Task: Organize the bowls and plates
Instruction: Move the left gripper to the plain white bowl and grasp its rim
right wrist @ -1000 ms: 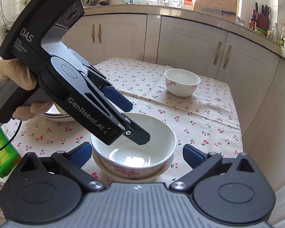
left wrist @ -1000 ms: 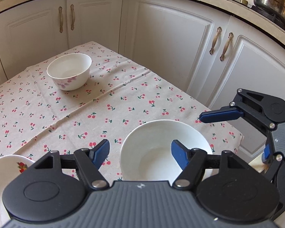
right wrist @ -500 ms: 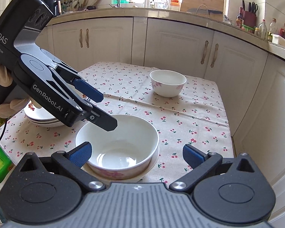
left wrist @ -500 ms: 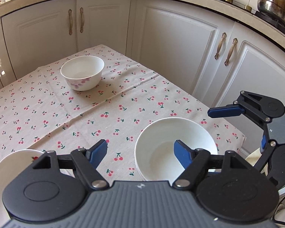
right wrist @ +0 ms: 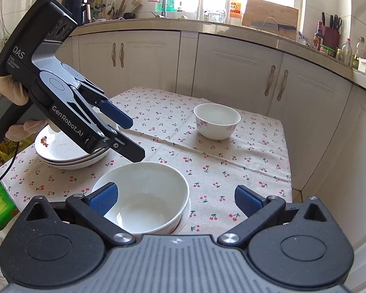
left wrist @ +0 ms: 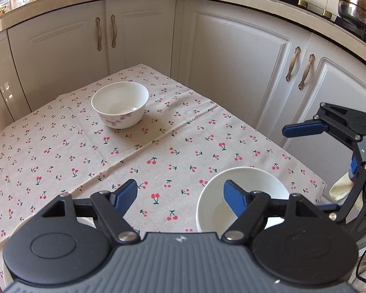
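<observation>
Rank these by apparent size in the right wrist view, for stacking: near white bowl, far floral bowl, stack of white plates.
1. Near white bowl, though nearness inflates it.
2. Stack of white plates, partly hidden.
3. Far floral bowl.

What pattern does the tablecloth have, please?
Small red cherries on beige tablecloth, clearest in the left wrist view.

Left hand-held gripper [left wrist: 179,196] now off near bowl [left wrist: 241,200], jaws wider.
</observation>
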The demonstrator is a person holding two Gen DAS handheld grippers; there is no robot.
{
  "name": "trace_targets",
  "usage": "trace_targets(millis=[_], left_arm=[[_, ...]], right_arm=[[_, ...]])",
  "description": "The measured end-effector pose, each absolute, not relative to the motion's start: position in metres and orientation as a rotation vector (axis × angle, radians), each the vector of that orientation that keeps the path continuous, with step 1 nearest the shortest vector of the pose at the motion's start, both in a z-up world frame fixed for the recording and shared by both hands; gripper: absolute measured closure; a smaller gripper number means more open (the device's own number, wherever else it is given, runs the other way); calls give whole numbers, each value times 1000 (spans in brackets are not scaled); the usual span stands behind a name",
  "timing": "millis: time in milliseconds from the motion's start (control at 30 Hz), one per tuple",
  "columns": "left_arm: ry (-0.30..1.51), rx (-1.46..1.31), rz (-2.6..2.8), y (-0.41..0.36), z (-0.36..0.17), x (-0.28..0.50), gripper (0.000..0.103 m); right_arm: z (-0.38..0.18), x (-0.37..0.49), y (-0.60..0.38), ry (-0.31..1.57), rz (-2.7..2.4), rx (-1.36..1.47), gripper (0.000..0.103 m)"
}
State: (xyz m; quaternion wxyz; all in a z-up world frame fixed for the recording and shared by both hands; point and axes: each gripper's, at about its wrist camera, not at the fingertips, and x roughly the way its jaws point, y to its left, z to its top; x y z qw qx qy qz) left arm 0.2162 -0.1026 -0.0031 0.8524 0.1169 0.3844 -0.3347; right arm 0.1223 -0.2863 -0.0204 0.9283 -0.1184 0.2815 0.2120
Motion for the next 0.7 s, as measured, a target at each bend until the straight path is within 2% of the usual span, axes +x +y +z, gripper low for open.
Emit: trace_targets(millis=[300, 700], left_arm=[[834, 270, -642, -108, -2, 271, 25], [841, 240, -597, -125, -8, 356, 25]], right_arm=[[-9, 192, -306, 582, 481, -336, 0], [-37, 288, -305, 640, 541, -406, 0]])
